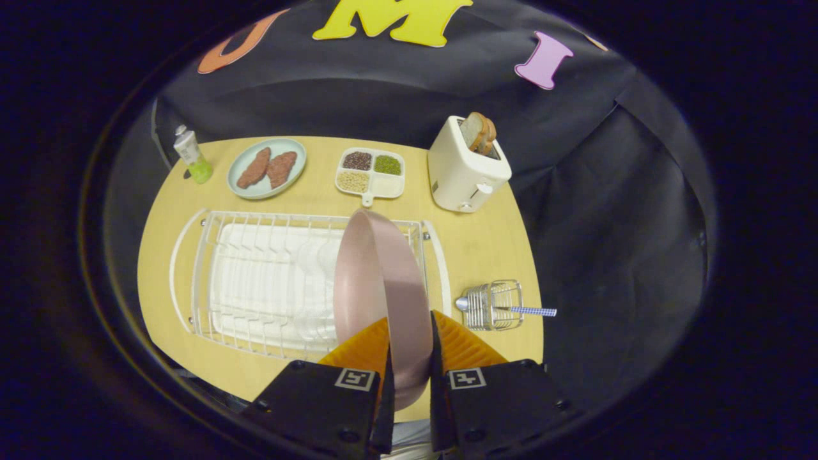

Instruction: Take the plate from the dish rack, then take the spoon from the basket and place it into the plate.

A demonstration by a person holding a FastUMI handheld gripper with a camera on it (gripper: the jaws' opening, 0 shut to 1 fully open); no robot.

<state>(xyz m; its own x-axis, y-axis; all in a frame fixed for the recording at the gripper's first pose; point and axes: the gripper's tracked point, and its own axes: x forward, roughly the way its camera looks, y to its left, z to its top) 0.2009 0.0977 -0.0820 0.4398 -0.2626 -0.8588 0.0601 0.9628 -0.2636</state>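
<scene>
- At the far left of the table (160, 255) you see a small tube with a green cap (192, 155), standing beside a pale plate of two brown cutlets (266, 168).
- Below these lies the white wire dish rack (255, 281) on its tray, its slots running across towards you.
- Next along the back sits a divided dish (370, 172) with dark, green and pale grains in three of its four wells.
- Your gripper (409, 358) is pinching the pink plate (377, 281): both fingers press on its near rim, one on each face, and the plate stands on edge over the right end of the rack.
- Whether the plate's far rim touches the rack's wires, you cannot tell.
- Behind and to the right stands a cream toaster (466, 169) with bread slices (479, 132) poking out of it.
- Just right of your fingers lies the wire basket (495, 305) on its side, with the spoon (511, 310) through it: bowl at the left, checked handle jutting past the table edge.
</scene>
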